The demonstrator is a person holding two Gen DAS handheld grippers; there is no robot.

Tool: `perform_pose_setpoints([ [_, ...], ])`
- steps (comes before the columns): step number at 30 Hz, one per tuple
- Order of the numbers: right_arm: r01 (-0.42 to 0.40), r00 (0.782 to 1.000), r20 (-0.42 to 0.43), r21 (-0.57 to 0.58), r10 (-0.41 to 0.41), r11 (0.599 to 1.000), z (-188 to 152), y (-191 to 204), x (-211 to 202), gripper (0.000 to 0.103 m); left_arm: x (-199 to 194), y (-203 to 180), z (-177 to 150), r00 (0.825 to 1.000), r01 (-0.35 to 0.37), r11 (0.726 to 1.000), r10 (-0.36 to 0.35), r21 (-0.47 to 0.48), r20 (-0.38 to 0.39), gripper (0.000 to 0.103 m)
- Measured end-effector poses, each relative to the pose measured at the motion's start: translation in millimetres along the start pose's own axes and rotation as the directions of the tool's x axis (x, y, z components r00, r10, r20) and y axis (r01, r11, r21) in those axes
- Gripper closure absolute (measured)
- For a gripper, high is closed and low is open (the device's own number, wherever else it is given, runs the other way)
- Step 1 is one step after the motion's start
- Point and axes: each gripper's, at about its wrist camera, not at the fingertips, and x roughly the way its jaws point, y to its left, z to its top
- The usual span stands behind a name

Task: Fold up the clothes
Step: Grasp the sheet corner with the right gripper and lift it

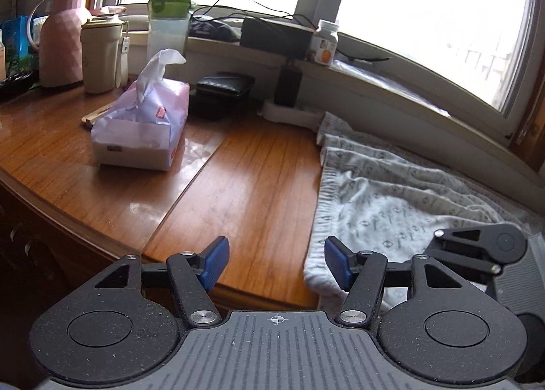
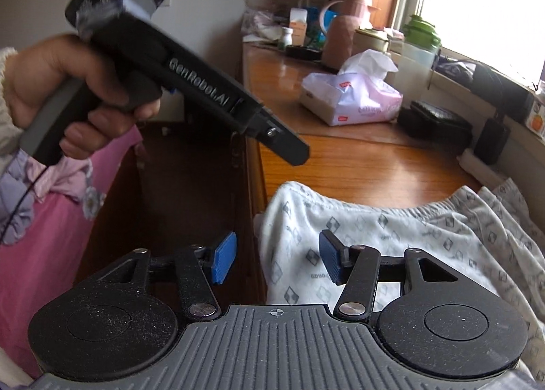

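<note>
Both grippers spread, empty: left gripper (image 1: pixel 276 262), right gripper (image 2: pixel 277 260) | soft printed garment (image 1: pixel 391 192) rumpled | glossy wooden table (image 1: pixel 238 168)

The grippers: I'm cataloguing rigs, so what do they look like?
Each gripper, left and right, has black speckled linkage arms, ribbed blue pads, and a grey ridged base. The left tool's black body reads "GenRobot.AI", with a grey handle and a thin black cable.

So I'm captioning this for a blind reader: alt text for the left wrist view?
Open left tongs hover over a wooden table's near edge, beside a rumpled patterned white garment. Behind sit a tissue pack, pink thermos and green-lidded bottle.
</note>
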Motion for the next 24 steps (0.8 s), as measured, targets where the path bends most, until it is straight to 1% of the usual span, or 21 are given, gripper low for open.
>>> perform_pose_setpoints([
  [1, 0.006, 1.000, -0.008, -0.007, -0.006, 1.000, 0, 1, 2, 0.060, 1, -2, 0, 1.000, 0.003, 1.000, -0.003, 0.003, 0.001, 0.037],
  [2, 0.011, 1.000, -0.015, -0.013, -0.011, 1.000, 0, 1, 4, 0.062, 2, -3, 1, 1.000, 0.005, 1.000, -0.005, 0.007, 0.002, 0.037],
  [4, 0.019, 1.000, -0.019, -0.019, -0.019, 1.000, -1, 2, 6, 0.077, 6, -6, 4, 1.000, 0.014, 1.000, -0.014, 0.014, 0.001, 0.037],
  [5, 0.022, 1.000, -0.016, -0.019, -0.022, 1.000, -2, 1, 5, 0.082, 8, -8, 6, 1.000, 0.020, 1.000, -0.020, 0.017, 0.000, 0.037],
  [7, 0.015, 1.000, -0.007, -0.004, -0.015, 1.000, -3, -1, 2, 0.098, 12, -10, 11, 1.000, 0.030, 0.999, -0.030, 0.023, -0.002, 0.037],
  [9, -0.015, 1.000, -0.002, 0.027, 0.015, 1.000, -4, -3, -2, 0.099, 17, -13, 15, 0.999, 0.041, 0.999, -0.041, 0.029, -0.004, 0.037],
  [12, -0.078, 0.997, 0.033, 0.084, 0.076, 0.993, -4, -1, -19, 0.099, 23, -17, 22, 0.998, 0.057, 0.998, -0.056, 0.037, -0.006, 0.037],
  [14, -0.135, 0.990, 0.063, 0.110, 0.129, 0.985, -2, 6, -35, 0.099, 27, -19, 26, 0.998, 0.067, 0.997, -0.067, 0.043, -0.008, 0.037],
  [17, -0.217, 0.973, 0.102, 0.131, 0.205, 0.967, 1, 18, -61, 0.099, 35, -26, 32, 0.996, 0.086, 0.994, -0.085, 0.061, -0.023, 0.036],
  [22, -0.281, 0.955, 0.141, 0.147, 0.261, 0.948, 6, 27, -87, 0.099, 58, -34, 36, 0.993, 0.109, 0.991, -0.105, 0.073, -0.058, 0.036],
  [24, -0.281, 0.954, 0.151, 0.136, 0.260, 0.950, 9, 28, -94, 0.099, 65, -34, 38, 0.991, 0.118, 0.991, -0.114, 0.060, -0.063, 0.036],
])
